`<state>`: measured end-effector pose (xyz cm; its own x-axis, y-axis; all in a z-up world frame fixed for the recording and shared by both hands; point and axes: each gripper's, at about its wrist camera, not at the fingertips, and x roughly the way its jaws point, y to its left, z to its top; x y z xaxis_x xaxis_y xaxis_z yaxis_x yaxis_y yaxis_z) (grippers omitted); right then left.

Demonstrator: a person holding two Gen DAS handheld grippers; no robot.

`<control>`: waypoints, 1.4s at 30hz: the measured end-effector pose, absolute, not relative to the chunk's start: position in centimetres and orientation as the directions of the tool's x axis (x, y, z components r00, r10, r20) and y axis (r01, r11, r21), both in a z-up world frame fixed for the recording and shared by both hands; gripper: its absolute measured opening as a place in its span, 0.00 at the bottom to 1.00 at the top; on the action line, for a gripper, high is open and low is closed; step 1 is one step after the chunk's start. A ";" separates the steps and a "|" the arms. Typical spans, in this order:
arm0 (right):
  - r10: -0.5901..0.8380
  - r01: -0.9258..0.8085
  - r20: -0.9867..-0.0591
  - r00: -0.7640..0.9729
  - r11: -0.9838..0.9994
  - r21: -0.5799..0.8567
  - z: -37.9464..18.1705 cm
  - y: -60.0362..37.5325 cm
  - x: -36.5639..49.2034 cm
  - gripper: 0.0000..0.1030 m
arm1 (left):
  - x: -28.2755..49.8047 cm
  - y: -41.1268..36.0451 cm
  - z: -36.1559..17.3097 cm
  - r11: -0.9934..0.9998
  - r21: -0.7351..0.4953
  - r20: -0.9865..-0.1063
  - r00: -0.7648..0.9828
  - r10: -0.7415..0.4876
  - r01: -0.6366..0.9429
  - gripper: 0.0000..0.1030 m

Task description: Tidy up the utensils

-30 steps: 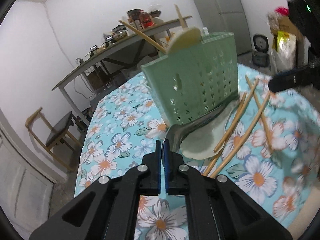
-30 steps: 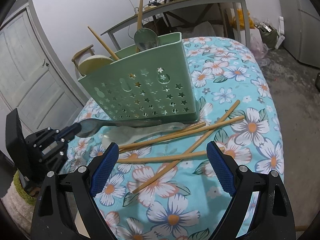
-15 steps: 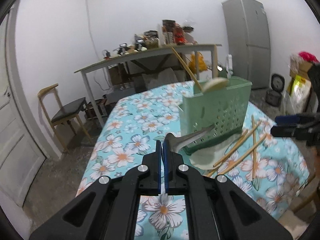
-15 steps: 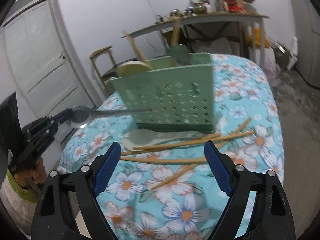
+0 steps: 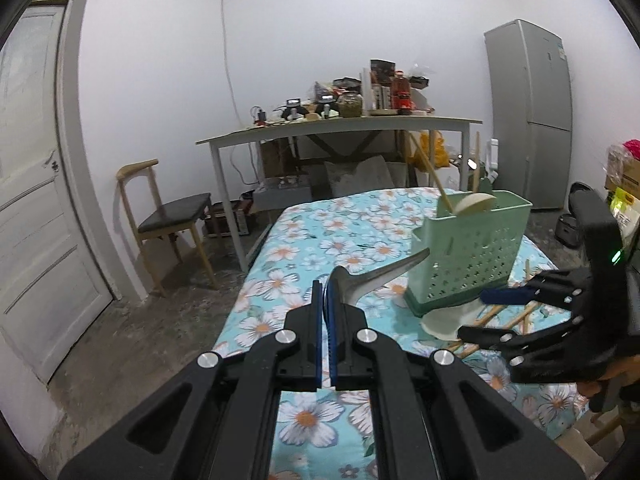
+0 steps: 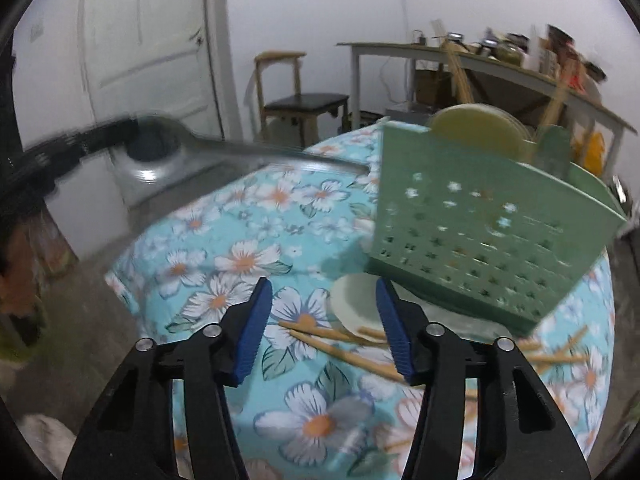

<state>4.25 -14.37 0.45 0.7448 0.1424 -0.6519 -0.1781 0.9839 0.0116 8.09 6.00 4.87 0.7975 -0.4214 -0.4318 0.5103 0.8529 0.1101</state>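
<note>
My left gripper (image 5: pixel 326 292) is shut on the bowl of a metal spoon (image 5: pixel 384 274), held in the air with its handle pointing at the green utensil caddy (image 5: pixel 472 264). In the right wrist view the spoon (image 6: pixel 208 152) hangs blurred at the upper left. The caddy (image 6: pixel 480 232) stands on the floral table (image 6: pixel 240 260) and holds a pale spoon, a green spoon and chopsticks. My right gripper (image 6: pixel 323 300) hovers low over a pale spoon (image 6: pixel 356 304) and loose chopsticks (image 6: pixel 344 350) in front of the caddy. Its jaws are closing, with nothing pressed between them.
A wooden chair (image 5: pixel 168 208) and a white door (image 5: pixel 36 200) stand to the left of the table. Behind it are a long cluttered bench (image 5: pixel 340 124) and a grey fridge (image 5: pixel 528 112). More chopsticks (image 6: pixel 560 356) lie at the caddy's right.
My left gripper has lifted the metal spoon off the table and drawn back from the caddy. My right gripper has swung left toward the pale spoon's bowl, and its jaws have narrowed.
</note>
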 end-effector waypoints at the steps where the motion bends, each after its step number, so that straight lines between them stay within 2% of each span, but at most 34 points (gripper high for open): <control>1: 0.130 -0.185 -0.663 0.737 0.983 -0.013 -0.1 -13.8 4.8 0.43 | 8.2 6.2 4.9 0.856 0.108 -0.430 0.800 -0.418 0.505 0.01; 8: 0.061 -0.199 -0.708 0.703 0.973 -0.114 -2.5 -12.5 7.0 0.31 | 9.4 7.6 5.3 0.878 0.085 -0.415 0.818 -0.398 0.471 0.01; 18: -0.042 -0.162 -0.748 0.663 0.967 -0.198 -4.6 -11.8 8.9 0.04 | 9.9 8.2 5.2 0.881 0.070 -0.408 0.820 -0.402 0.467 0.01; 25: 0.002 -0.133 -0.704 0.710 0.982 -0.132 -2.2 -12.6 8.4 0.01 | 10.2 8.3 5.5 0.885 0.059 -0.401 0.822 -0.404 0.463 0.01; 34: 0.154 -0.124 -0.582 0.799 0.988 0.090 4.6 -16.0 6.0 0.00 | 10.0 8.1 6.6 0.887 0.045 -0.374 0.831 -0.412 0.460 0.01; 37: 0.176 -0.118 -0.537 0.825 0.983 0.140 6.3 -17.4 4.7 0.00 | 9.9 7.5 7.2 0.881 0.069 -0.356 0.837 -0.416 0.468 0.01; 42: 0.222 -0.111 -0.452 0.864 0.959 0.259 8.8 -20.2 1.7 0.00 | 9.3 5.3 8.3 0.856 0.175 -0.326 0.849 -0.415 0.486 0.01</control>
